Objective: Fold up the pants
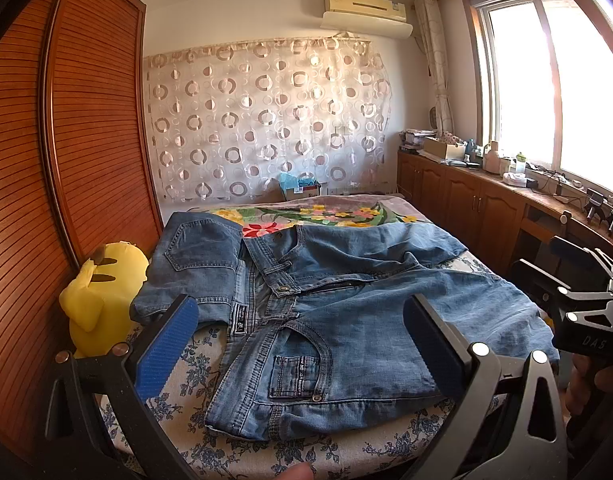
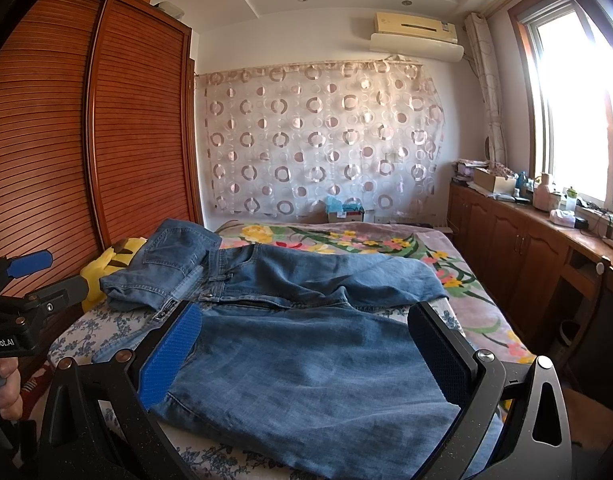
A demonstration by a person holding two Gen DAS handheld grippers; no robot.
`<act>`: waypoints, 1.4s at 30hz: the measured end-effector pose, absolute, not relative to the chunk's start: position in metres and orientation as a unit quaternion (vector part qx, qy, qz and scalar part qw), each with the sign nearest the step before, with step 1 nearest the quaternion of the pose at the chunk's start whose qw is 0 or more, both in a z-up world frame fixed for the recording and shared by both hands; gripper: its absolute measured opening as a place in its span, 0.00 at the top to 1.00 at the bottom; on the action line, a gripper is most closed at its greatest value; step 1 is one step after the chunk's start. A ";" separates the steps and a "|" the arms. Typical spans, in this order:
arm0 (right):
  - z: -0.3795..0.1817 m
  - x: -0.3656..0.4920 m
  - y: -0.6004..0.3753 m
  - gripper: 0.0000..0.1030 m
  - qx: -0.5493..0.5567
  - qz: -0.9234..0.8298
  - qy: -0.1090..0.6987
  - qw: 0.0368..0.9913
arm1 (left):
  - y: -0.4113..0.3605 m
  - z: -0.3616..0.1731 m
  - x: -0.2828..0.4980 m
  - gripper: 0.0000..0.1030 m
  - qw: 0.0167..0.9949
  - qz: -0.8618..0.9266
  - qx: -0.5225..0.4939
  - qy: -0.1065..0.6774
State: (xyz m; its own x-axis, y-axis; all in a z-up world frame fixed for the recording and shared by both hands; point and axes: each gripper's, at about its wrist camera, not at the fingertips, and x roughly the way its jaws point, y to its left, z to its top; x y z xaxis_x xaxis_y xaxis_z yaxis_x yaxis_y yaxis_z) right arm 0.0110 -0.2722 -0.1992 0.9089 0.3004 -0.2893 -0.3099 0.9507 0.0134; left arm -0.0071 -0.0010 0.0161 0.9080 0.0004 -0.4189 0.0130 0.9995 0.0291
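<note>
Both grippers were held low over the near edge of the bed (image 1: 338, 452), side by side. The left gripper (image 1: 302, 344) had its blue-padded jaws spread wide and held nothing; directly ahead of it, between the jaws, lay the waist end of the pants (image 1: 346, 320), with the front pocket and coin pocket facing up. The right gripper (image 2: 306, 356) was likewise fully spread and empty, with a broad stretch of the near trouser leg lying between its jaws.

The pants, blue denim, lay across the bed, untidily spread. The fly stood open, one side of the waistband was flipped back just beyond the left gripper's left jaw so that a rear pocket showed, and the far leg ran off to the right, wrinkled. In my judgement no proper fold had been made; smoothing, laying one leg over the other and folding lengthwise all remained.

Writing: the left gripper's body read "Robot.AI", its start cut off; the right gripper's read "DAS". Small tags at the waistband and coin pocket were too small to read with confidence.

Beyond the left gripper's left jaw, against the wardrobe (image 1: 94, 120), sat a yellow plush toy (image 1: 102, 292).
</note>
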 end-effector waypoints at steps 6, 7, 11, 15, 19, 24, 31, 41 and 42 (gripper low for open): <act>-0.201 0.011 -0.271 0.00 -0.017 0.159 0.147 0.976 | 0.001 0.022 -0.009 0.00 0.977 -0.004 0.015 0.215; -0.201 0.012 -0.270 0.00 -0.017 0.159 0.148 0.976 | 0.001 0.023 -0.009 0.00 0.976 -0.004 0.015 0.216; -0.205 0.016 -0.270 0.00 -0.021 0.158 0.158 0.974 | 0.002 0.037 -0.008 0.00 0.975 -0.004 0.014 0.222; -0.207 0.018 -0.272 0.00 -0.018 0.161 0.164 0.973 | 0.007 0.031 -0.002 0.00 0.972 -0.003 0.014 0.233; -0.209 0.020 -0.273 0.00 -0.020 0.159 0.174 0.972 | 0.018 0.014 0.005 0.00 0.967 -0.003 0.010 0.253; -0.213 0.021 -0.276 0.00 -0.025 0.157 0.190 0.969 | 0.037 -0.009 0.015 0.00 0.962 -0.008 0.000 0.274; -0.217 0.030 -0.281 0.02 -0.033 0.157 0.213 0.964 | 0.053 -0.036 0.023 0.01 0.953 -0.013 -0.005 0.302; -0.234 0.029 -0.289 0.08 -0.056 0.166 0.285 0.942 | 0.068 -0.078 0.034 0.02 0.937 -0.014 -0.015 0.349; -0.237 0.028 -0.291 0.09 -0.058 0.167 0.292 0.940 | 0.070 -0.082 0.034 0.03 0.935 -0.013 -0.016 0.353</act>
